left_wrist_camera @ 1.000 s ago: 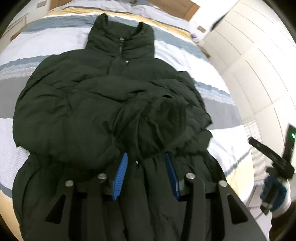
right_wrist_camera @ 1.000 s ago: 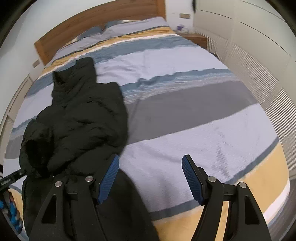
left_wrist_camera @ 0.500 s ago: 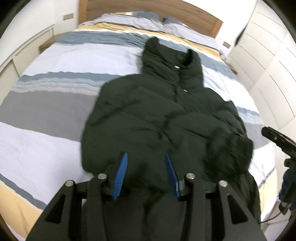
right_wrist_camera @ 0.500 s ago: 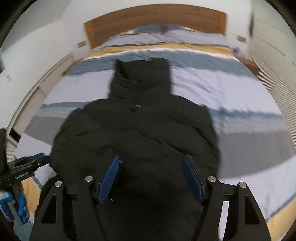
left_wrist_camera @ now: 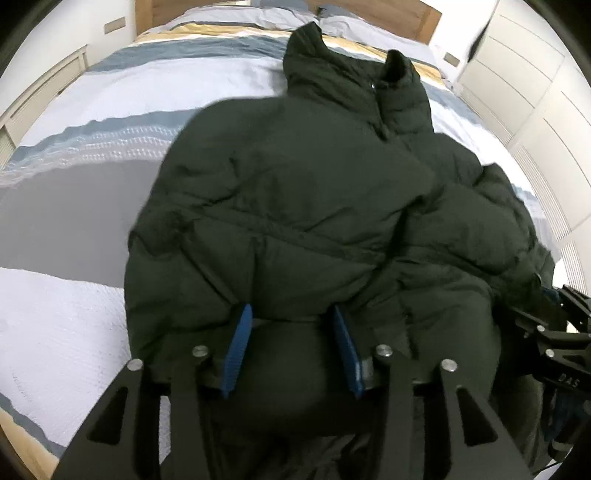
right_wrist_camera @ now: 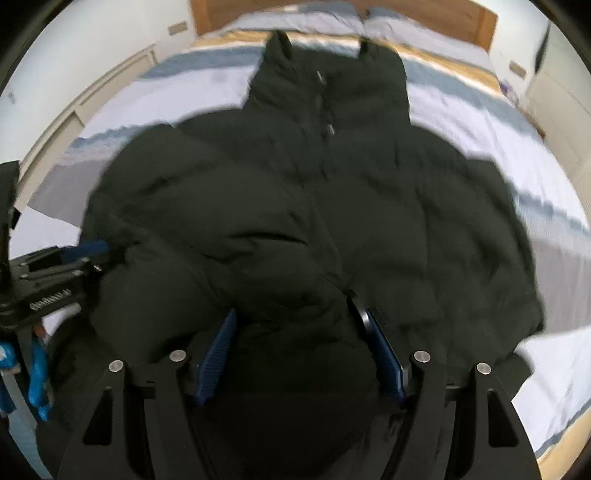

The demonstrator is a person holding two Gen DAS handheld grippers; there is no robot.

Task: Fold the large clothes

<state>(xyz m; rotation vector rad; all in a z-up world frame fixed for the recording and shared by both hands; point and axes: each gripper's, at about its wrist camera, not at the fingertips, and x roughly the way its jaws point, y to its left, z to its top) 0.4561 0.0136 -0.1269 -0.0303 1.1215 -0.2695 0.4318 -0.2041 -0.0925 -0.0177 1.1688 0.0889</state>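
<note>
Item: black puffer jacket [left_wrist_camera: 295, 206], quilted, high collar [left_wrist_camera: 354, 74] at the far end, front fastened, both sleeves folded in across the chest; lies lengthwise on the striped bed [left_wrist_camera: 74, 184], hem nearest the cameras. Left gripper [left_wrist_camera: 291, 343]: blue pads spread, folded sleeve edge and hem fabric between them, not pinched. Right gripper [right_wrist_camera: 303, 354]: blue pads spread wide, jacket fabric bulging between them, no clamp visible. Each gripper appears at the edge of the other's view. Changes from half a second ago: both cameras sit lower and closer, the jacket fills more of each view, and the grippers have drawn nearer together over the hem. Wooden headboard [left_wrist_camera: 406, 11] beyond the collar.
</note>
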